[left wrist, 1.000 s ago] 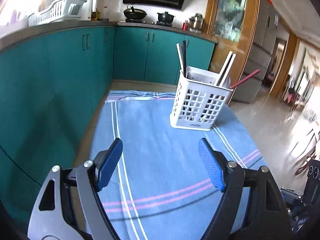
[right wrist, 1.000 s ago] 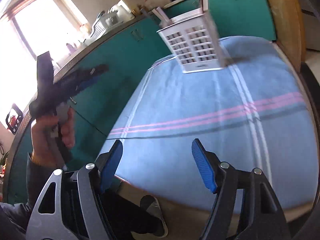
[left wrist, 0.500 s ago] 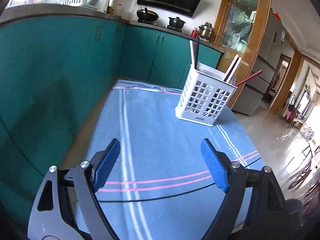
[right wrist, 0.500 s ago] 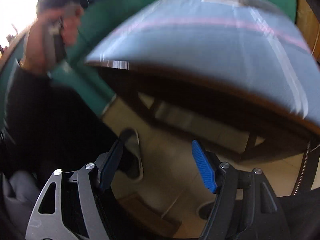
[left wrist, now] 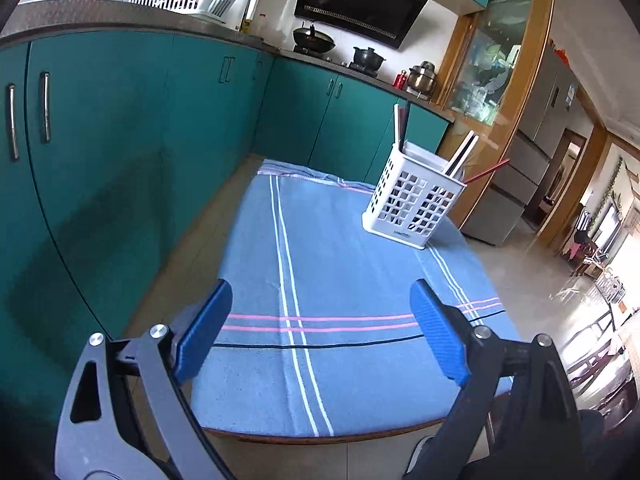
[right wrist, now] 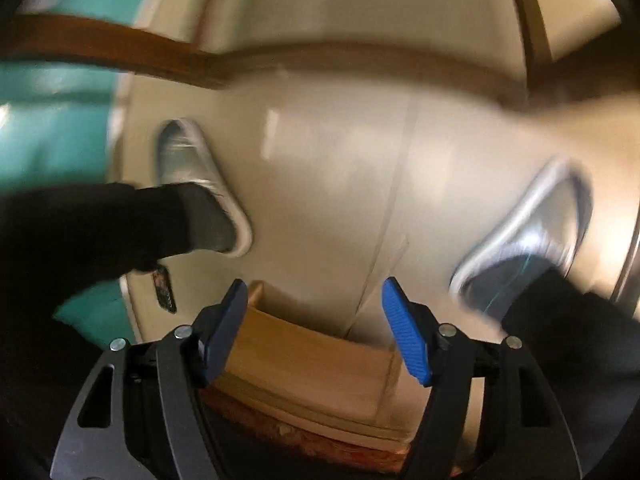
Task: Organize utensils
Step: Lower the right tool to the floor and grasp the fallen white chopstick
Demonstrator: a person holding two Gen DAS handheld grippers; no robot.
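A white slotted utensil holder (left wrist: 414, 208) stands at the far right of the table with the blue striped cloth (left wrist: 340, 264). White, dark and red chopsticks (left wrist: 460, 158) stick up out of it. My left gripper (left wrist: 320, 320) hangs over the table's near edge, well short of the holder; its jaws are opening and nothing is between them. My right gripper (right wrist: 314, 312) points down at the floor, open and empty, above a wooden seat edge (right wrist: 316, 364).
Teal cabinets (left wrist: 120, 140) run along the left and back of the table. A fridge (left wrist: 528, 176) and a doorway lie to the right. Below the right gripper are the tiled floor (right wrist: 340, 160), a person's two grey shoes (right wrist: 200, 184) and dark trouser legs.
The left gripper drew back from the holder and its jaws widened. The right gripper swung down from the table view to face the floor and the person's feet.
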